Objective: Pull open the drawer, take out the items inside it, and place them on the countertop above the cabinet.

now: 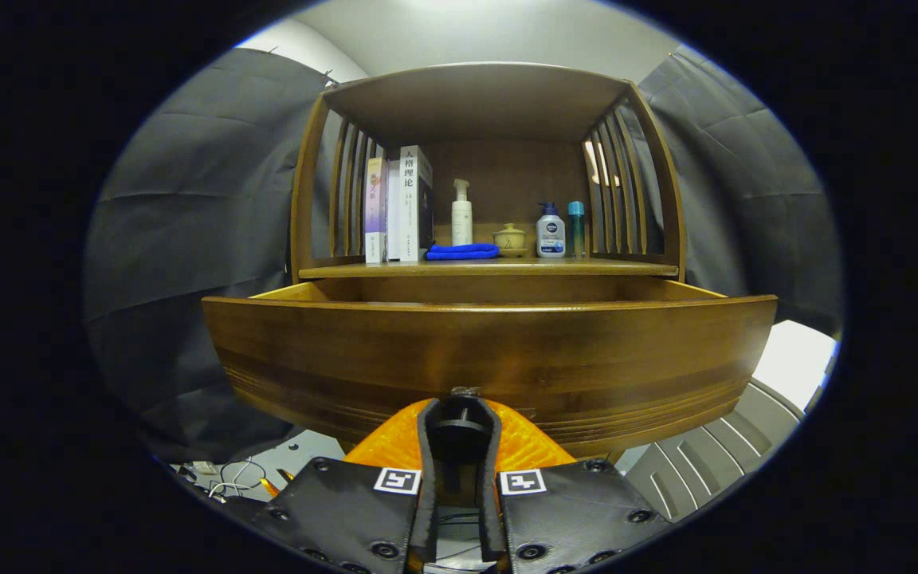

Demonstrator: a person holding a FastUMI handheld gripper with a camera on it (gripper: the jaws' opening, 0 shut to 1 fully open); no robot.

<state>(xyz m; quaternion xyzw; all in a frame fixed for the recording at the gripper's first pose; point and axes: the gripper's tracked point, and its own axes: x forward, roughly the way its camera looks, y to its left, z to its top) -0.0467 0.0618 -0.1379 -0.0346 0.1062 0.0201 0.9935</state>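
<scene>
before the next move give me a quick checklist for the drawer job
1. Brown wooden drawer pulled out: ok, it stands out from the cabinet.
2. Gripper hold on the dark round drawer knob: ok, fingers closed around it.
3. Drawer contents located: cannot tell, the drawer front hides the inside.
4. Wooden countertop has room: ok, its front strip is bare.
5. Folded blue cloth and bottles out of the way: ok, set further back.

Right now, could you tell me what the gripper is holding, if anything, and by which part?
The gripper is shut on the small dark round knob at the lower middle of the brown wooden drawer front; the drawer stands pulled open.
</scene>
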